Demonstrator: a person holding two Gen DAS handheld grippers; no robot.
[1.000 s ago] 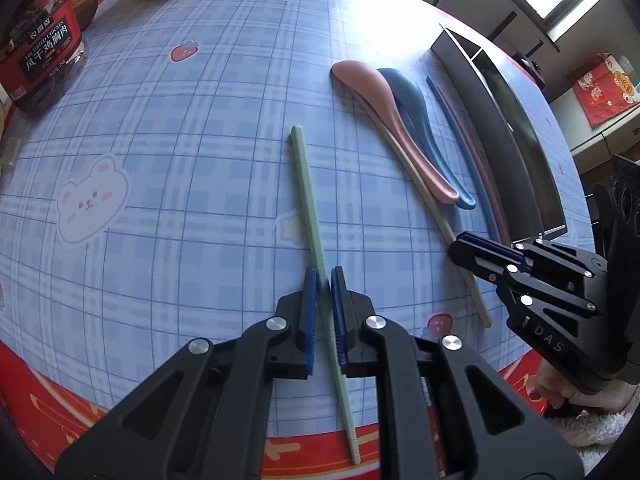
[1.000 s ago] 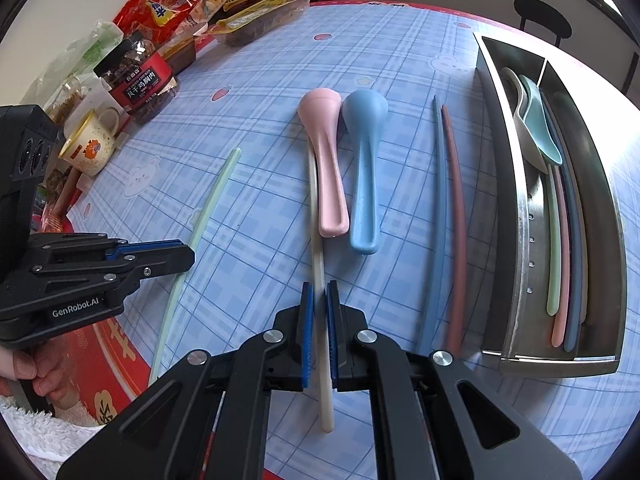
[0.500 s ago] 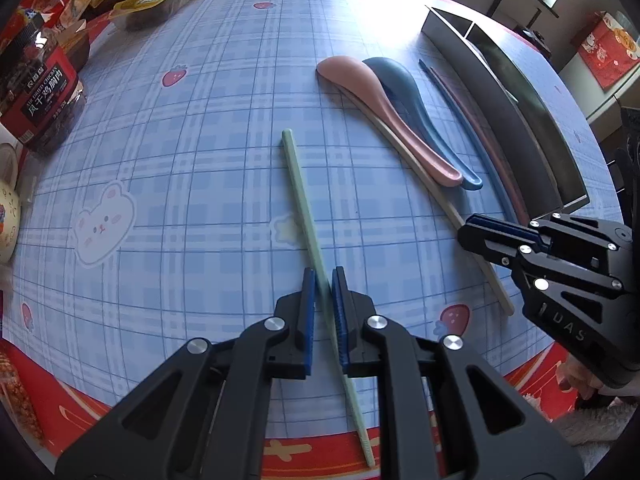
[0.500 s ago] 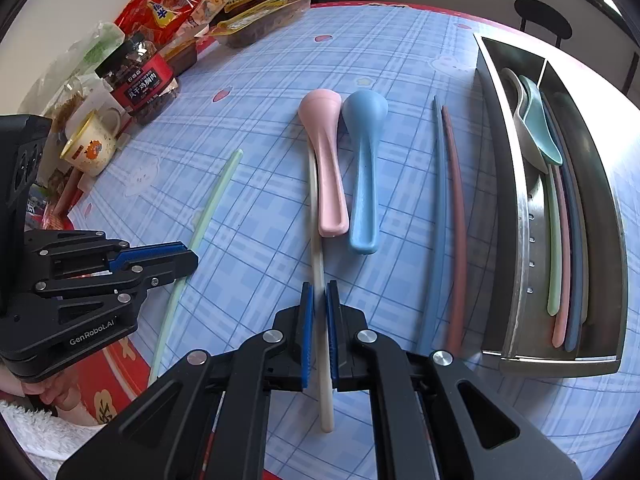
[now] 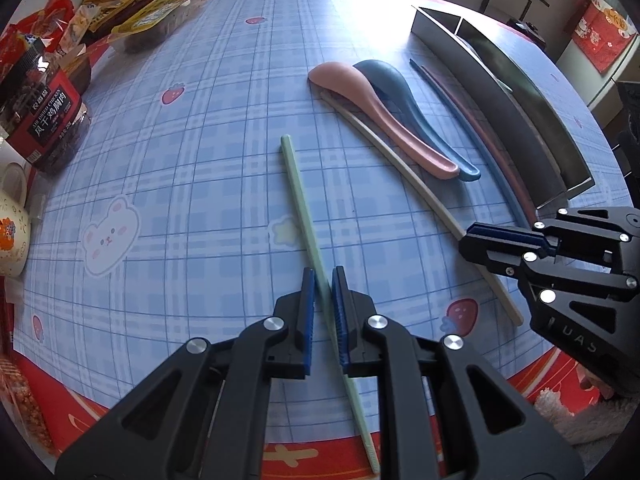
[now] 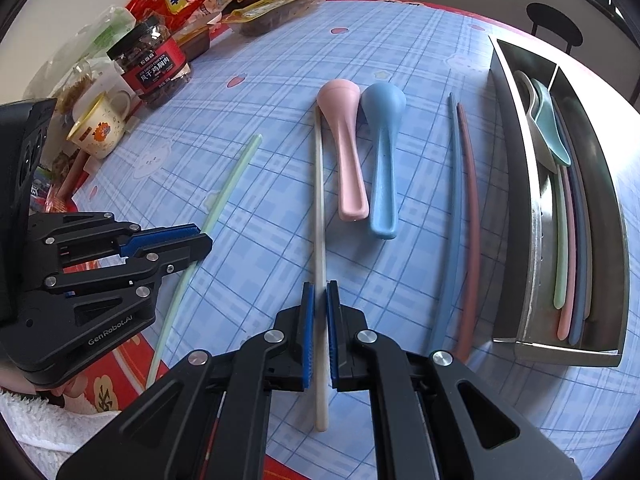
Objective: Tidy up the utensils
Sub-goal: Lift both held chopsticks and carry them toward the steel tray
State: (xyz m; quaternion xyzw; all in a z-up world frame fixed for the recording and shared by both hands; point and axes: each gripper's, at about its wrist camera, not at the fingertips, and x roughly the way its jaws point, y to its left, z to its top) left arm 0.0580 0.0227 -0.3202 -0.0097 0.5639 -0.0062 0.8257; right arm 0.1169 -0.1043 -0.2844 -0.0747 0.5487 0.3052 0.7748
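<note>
The pale green plastic chopstick (image 5: 306,216) is partly covered by the left gripper (image 5: 323,280), whose narrowly parted jaws straddle it; whether they pinch it is unclear. The right gripper (image 6: 319,294) likewise brackets the cream plastic chopstick (image 6: 319,200) on the blue plaid tablecloth (image 6: 260,92), grip unclear. Both reach forward, low over the cloth. Since a second ago the left view has pulled back.
</note>
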